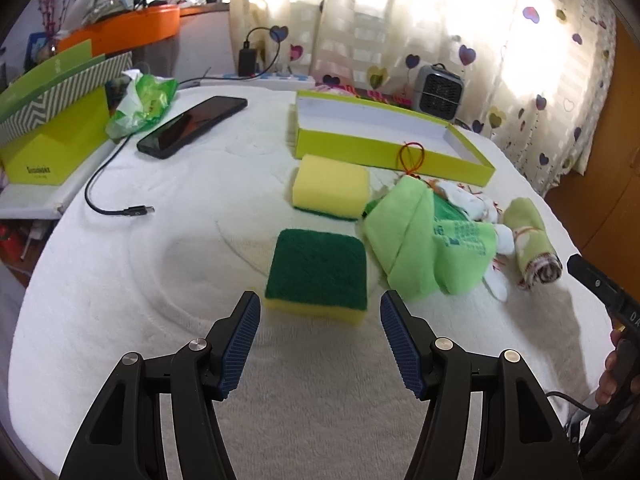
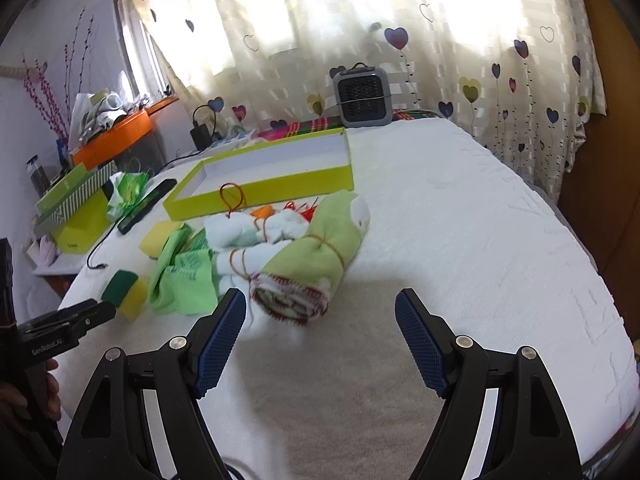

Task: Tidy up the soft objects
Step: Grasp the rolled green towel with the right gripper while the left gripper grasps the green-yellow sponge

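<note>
The left gripper [image 1: 320, 306] hovered with jaws spread and empty, just short of the near sponge [image 1: 317, 276], which lay green side up on the white towel-covered bed [image 1: 160, 280]. A second sponge [image 1: 330, 186], yellow side up, sat farther back, with the green cloth [image 1: 416, 240] touching its right side. Beyond them stood the shallow lime box [image 1: 384, 152]. Far left lay a phone [image 1: 192, 126], a loose cable [image 1: 108, 184] and a crumpled green bag [image 1: 142, 102].

The right gripper [image 2: 320, 304], jaws likewise spread and empty, faced the rolled towel [image 2: 312, 264] bound with a rubber band. Only this view showed the white socks [image 2: 240, 236] tucked between roll and cloth, and the small fan [image 2: 362, 96] at the far edge
</note>
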A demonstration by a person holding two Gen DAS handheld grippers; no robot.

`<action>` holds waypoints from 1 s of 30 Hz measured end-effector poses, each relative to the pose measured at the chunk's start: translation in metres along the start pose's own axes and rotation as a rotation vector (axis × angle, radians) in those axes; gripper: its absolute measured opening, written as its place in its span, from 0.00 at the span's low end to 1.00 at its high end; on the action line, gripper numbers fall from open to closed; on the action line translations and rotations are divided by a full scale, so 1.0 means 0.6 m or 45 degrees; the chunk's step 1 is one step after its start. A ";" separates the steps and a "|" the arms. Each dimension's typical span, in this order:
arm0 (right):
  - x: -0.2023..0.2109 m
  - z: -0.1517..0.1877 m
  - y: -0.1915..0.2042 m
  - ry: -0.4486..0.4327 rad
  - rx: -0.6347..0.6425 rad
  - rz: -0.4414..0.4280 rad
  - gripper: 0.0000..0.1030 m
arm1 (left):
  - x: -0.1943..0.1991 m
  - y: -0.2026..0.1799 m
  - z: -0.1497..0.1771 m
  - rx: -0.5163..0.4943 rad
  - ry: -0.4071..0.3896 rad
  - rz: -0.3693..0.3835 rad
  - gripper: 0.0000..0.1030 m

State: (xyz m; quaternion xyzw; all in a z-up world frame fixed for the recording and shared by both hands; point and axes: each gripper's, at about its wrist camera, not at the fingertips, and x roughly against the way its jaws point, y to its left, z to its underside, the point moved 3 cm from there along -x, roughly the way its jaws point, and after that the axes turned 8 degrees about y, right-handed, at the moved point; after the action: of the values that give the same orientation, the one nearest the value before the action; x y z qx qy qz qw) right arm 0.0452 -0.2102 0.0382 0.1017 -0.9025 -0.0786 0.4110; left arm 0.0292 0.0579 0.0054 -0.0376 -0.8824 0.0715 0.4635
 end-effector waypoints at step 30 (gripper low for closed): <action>-0.099 -0.045 -0.028 0.171 -0.159 -0.146 0.58 | -0.055 0.015 -0.044 0.027 0.052 0.014 0.55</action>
State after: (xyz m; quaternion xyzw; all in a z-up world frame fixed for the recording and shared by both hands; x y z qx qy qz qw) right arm 0.1057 -0.2134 0.0085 0.1324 -0.8591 -0.1510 0.4708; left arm 0.0698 0.0650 -0.0083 -0.0390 -0.8717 0.0825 0.4814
